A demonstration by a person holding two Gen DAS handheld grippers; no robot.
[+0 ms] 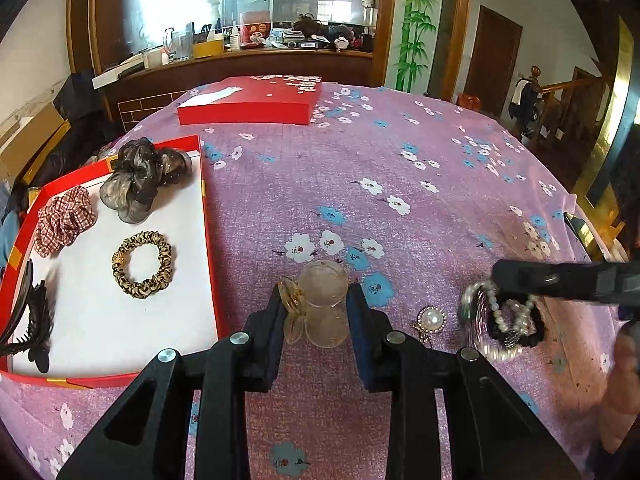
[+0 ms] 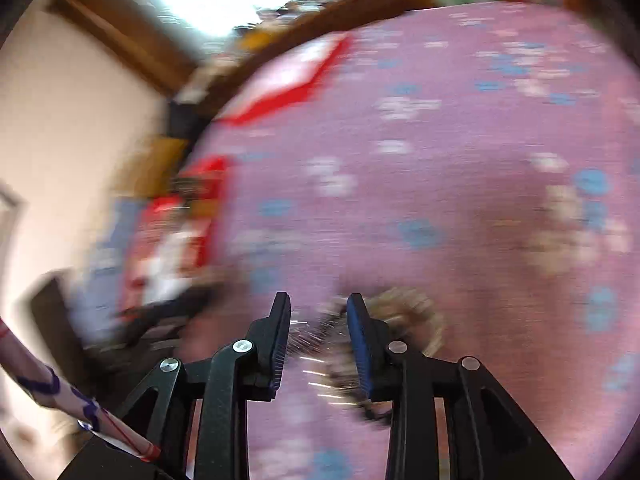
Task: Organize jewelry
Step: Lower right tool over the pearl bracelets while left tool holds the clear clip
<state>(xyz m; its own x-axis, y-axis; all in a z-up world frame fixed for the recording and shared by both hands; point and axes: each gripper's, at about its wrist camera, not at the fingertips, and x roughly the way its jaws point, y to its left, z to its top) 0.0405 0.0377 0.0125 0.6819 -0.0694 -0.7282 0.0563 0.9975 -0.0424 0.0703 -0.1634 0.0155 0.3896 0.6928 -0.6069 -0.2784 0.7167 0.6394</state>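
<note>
My left gripper is shut on a clear round-lobed hair clip with a gold butterfly, held just above the purple cloth. My right gripper reaches in from the right over a heap of pearl and bead bracelets. In the blurred right wrist view my right gripper stands open with the bracelet heap smeared around its right finger. A pearl brooch lies between the two. The open red box at left holds a leopard scrunchie, a plaid scrunchie, a black organza scrunchie and a black claw clip.
The red box lid lies at the far side of the round table with the purple flowered cloth. A wooden counter with clutter stands behind. A dark object sits at the right table edge.
</note>
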